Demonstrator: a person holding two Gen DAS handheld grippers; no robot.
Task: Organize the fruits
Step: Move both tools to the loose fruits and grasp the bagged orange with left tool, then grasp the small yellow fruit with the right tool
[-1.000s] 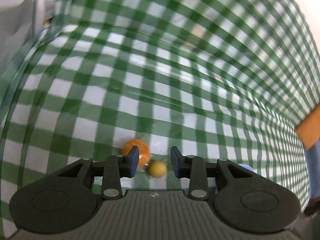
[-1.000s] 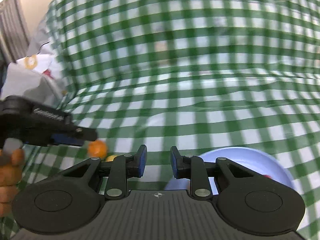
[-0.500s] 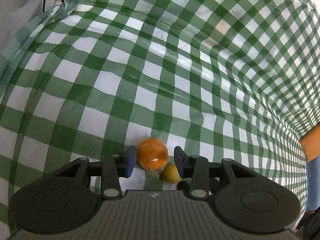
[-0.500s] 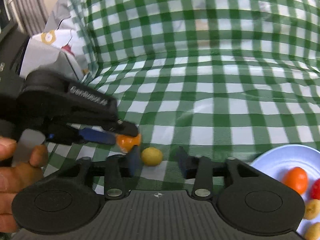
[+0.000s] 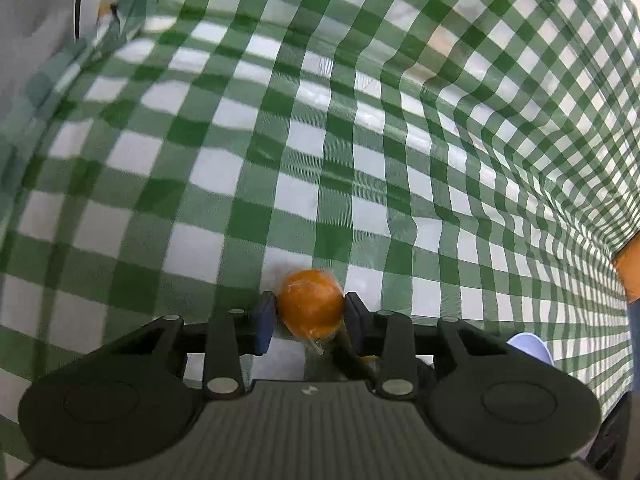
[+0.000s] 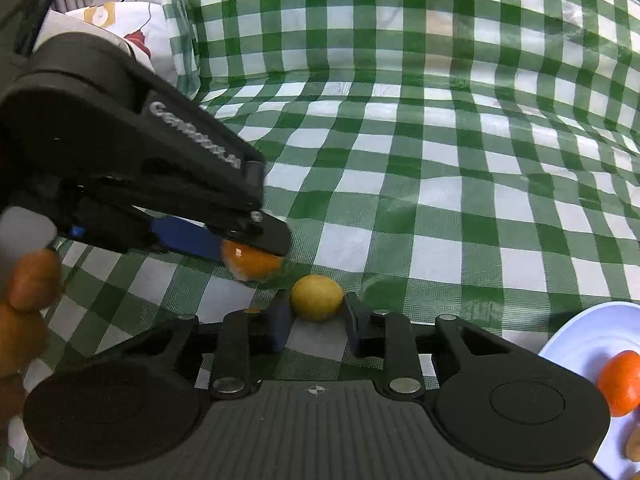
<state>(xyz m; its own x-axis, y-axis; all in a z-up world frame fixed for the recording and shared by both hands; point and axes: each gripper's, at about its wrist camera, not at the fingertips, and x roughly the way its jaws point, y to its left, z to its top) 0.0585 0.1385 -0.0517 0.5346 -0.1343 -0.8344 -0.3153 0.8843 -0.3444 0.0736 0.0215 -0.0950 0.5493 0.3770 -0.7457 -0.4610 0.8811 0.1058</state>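
The left gripper [image 5: 310, 316] is closing its blue-padded jaws on a round orange fruit in clear wrap [image 5: 311, 303], both pads pressed against its sides just above the green-and-white checked tablecloth [image 5: 320, 152]. The right gripper [image 6: 316, 316] is closing narrowly around a small yellow lemon-like fruit [image 6: 317, 297] on the cloth, the pads touching its flanks, with a pale blue plate [image 6: 580, 344] of fruit near its right

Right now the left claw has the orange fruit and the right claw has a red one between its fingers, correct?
Not quite: the fruit between the right claw's fingers is yellow, not red, as the right wrist view shows; that claw is closing. The left claw does have the orange fruit.
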